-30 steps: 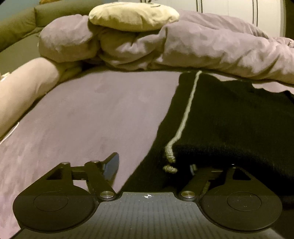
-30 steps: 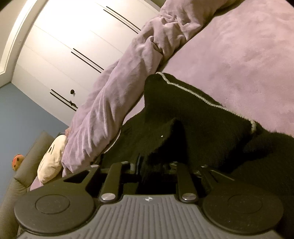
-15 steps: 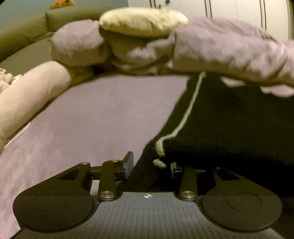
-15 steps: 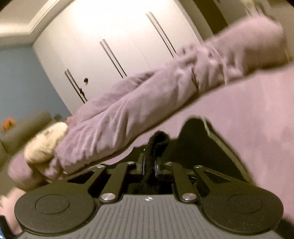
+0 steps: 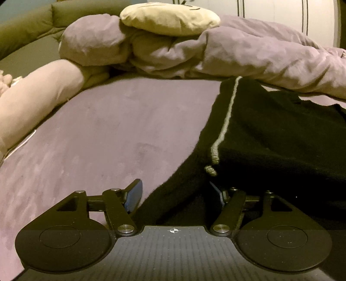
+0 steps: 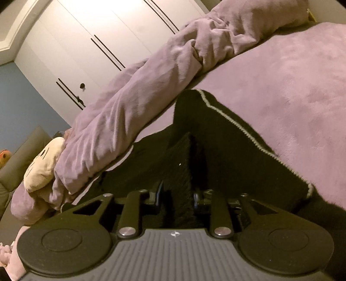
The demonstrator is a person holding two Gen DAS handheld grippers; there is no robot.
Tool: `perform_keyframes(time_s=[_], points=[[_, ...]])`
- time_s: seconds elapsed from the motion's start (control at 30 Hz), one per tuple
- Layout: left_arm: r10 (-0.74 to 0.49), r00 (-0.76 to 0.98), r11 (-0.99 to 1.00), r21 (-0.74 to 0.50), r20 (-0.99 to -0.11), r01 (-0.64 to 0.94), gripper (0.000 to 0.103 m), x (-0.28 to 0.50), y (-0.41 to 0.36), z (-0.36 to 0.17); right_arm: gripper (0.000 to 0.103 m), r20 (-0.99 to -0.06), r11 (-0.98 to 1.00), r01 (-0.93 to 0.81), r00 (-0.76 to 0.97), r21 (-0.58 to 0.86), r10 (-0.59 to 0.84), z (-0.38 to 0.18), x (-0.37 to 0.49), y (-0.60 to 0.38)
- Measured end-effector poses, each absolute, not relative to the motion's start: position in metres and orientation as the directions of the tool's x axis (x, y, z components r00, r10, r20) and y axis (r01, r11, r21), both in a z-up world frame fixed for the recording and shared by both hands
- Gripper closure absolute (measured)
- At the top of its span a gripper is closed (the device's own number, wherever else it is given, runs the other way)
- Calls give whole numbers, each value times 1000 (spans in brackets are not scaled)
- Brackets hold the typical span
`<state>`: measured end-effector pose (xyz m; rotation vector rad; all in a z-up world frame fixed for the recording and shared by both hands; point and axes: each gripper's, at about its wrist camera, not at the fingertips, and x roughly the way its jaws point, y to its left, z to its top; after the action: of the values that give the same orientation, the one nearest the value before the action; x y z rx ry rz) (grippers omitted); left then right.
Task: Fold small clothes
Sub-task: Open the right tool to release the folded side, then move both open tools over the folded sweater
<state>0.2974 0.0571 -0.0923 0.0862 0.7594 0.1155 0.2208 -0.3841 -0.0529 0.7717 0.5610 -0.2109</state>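
Note:
A black knit garment [image 5: 270, 138] with a pale stitched edge line lies on the purple bed cover [image 5: 112, 134], folded over on itself. My left gripper [image 5: 176, 192] is open; its jaws stand wide, with the garment's near edge lying between them. In the right wrist view the same garment [image 6: 218, 138] fills the centre. My right gripper [image 6: 177, 194] has its jaws part open with a thick fold of the black fabric standing between them; whether the pads press it I cannot tell.
A rolled purple duvet [image 5: 248, 49] runs along the far side of the bed with a cream plush pillow [image 5: 168, 18] on top. A pink bolster [image 5: 36, 95] lies at the left. White wardrobe doors [image 6: 90, 43] stand behind the bed.
My left gripper closed on the garment's edge half a second ago and has opened wide again. My right gripper lifted the fold, then came back down, and its jaws have widened.

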Motion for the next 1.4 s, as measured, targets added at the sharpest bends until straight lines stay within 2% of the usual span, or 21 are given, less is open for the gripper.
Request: perform_keyframes(time_s=[0.1,0.13,0.23,0.33,0.47,0.53,0.6,0.7,0.87,1.0,1.07,1.17,1.23,1.33,1.4], points=[[149,711,989,123,-687,-88,30,305,59,-93,83,-578,729,391,816,563,10,-48,228,-382],[144,703,990,107,-696,-97,31,308,60,-93,94,-588,740,393,809,545,3,-46,230,-382],[127,692,991,69,-710,-110,35,307,61,-92,95,-612,818,381,790,431,-45,-38,242,-372],[120,706,993,92,-698,-78,35,299,57,-91,95,-601,879,377,787,292,-138,-26,247,-360],[110,718,992,115,-687,-43,34,291,56,-94,95,-579,903,407,773,139,-259,-27,251,-352],[119,721,990,136,-682,-36,30,288,57,-97,94,-620,903,418,736,101,-272,-44,258,-356],[118,717,991,130,-687,-38,29,286,61,-95,94,-627,902,410,740,136,-242,-54,260,-363],[99,702,994,106,-705,-34,26,276,71,-90,86,-635,873,422,751,245,-184,-38,252,-376],[100,681,995,87,-725,-53,20,234,93,-93,84,-602,855,397,788,335,-130,-10,190,-372],[100,665,995,67,-740,-75,19,200,104,-87,84,-621,869,342,782,357,-52,-3,121,-350],[104,648,994,67,-754,-81,18,187,106,-83,79,-635,871,335,772,359,-34,-5,90,-340],[71,618,997,37,-783,-67,14,164,110,-75,78,-744,840,417,668,347,-25,-22,58,-335],[62,610,997,22,-790,-72,8,146,118,-73,76,-718,819,427,695,383,-27,-16,25,-332],[67,581,995,7,-811,-104,8,117,131,-84,68,-725,801,458,687,386,-43,-8,-17,-319],[33,579,994,-33,-815,-103,7,99,138,-89,68,-756,825,447,653,345,-38,-13,-40,-307]])
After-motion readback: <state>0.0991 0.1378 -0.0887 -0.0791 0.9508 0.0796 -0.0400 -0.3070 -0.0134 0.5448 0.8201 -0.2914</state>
